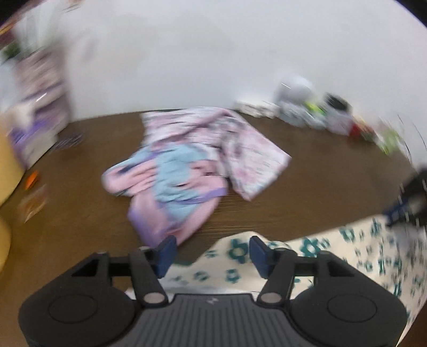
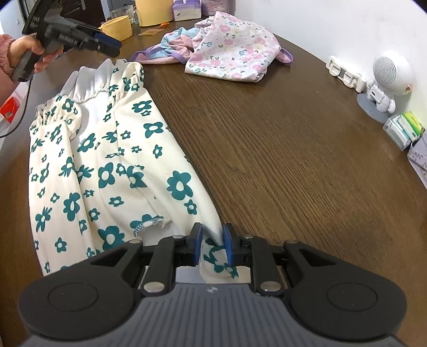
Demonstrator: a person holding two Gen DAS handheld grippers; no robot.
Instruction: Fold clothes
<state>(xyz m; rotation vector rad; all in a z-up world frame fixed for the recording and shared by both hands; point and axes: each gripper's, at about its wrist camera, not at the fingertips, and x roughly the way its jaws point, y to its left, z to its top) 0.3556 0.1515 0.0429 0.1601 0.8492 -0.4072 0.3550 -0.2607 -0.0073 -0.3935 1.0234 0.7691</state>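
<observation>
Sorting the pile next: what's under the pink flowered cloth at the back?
A pink, blue and purple garment sticks out from under the flowered cloth; how far it runs beneath is hidden.

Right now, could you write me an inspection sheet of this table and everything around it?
Surface: brown wood table, round-edged.
Job's things: cream trousers with teal flowers lie flat; crumpled pink clothes behind.
Clutter: robot speaker, white clips, card box, yellow cup, tissue box.
Grippers: right gripper pinches a trouser corner; left gripper open, above the waistband, holding nothing.
Cables: black cable hangs from the left hand.
Surroundings: white wall.
</observation>
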